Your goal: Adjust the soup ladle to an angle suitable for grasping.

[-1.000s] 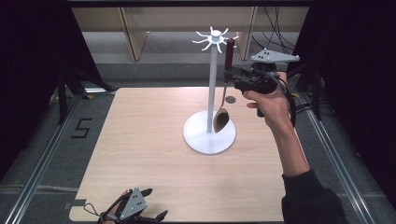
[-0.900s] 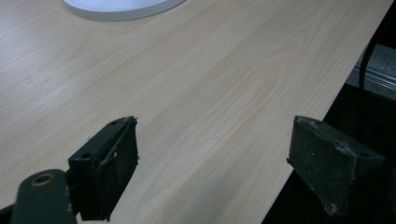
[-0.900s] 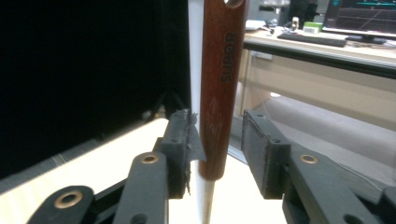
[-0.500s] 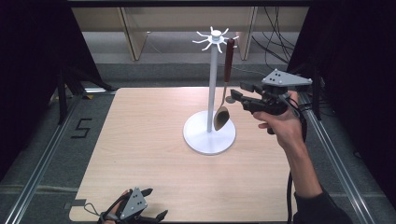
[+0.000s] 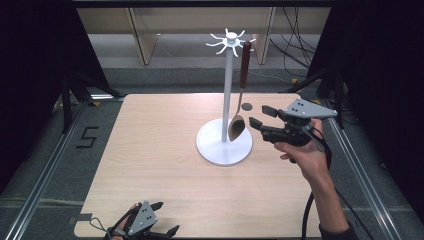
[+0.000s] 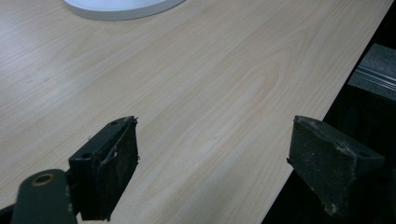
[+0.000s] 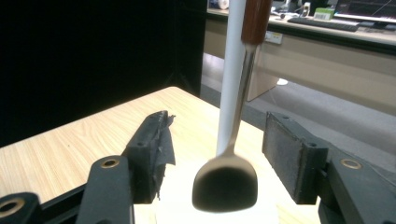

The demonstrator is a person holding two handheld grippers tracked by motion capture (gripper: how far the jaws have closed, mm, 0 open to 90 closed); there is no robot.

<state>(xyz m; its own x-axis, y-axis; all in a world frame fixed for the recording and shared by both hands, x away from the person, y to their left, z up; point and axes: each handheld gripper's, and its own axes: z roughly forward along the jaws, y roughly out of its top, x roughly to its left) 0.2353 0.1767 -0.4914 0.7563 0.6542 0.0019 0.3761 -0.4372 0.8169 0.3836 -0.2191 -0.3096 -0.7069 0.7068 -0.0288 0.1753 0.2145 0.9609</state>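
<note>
A white stand rises from a round, flat white base set right of the middle of the bench, towards its far edge. Its thin post ends in a ring of short white hooks. From a hook on the right side hangs a spoon, upright, with a dark reddish-brown wooden handle above, a slim metal shaft, and a dull metal bowl that sits low beside the post, just over the base. In the right tool's view the spoon hangs close against the post, and its bowl looks smooth and dark.

The right tool is held level just right of the spoon's bowl, pointing at it but clear of it. Its jaws have just been opening and now stand fairly wide with nothing pressed between the pads; from its own view the spoon's bowl shows in the gap between the two black jaws, farther off. The pads are rough, worn black rubber, frayed at the edge.

The left tool rests at the near edge of the bench, towards the near left corner, well apart from the stand. Its jaws stand wide over bare wood, one jaw past the bench's edge.

The bench top is pale, smooth wood grain with rounded corners. A small dark round mark lies on it behind the stand. Metal rails run along the floor on either side, and cables trail behind.
</note>
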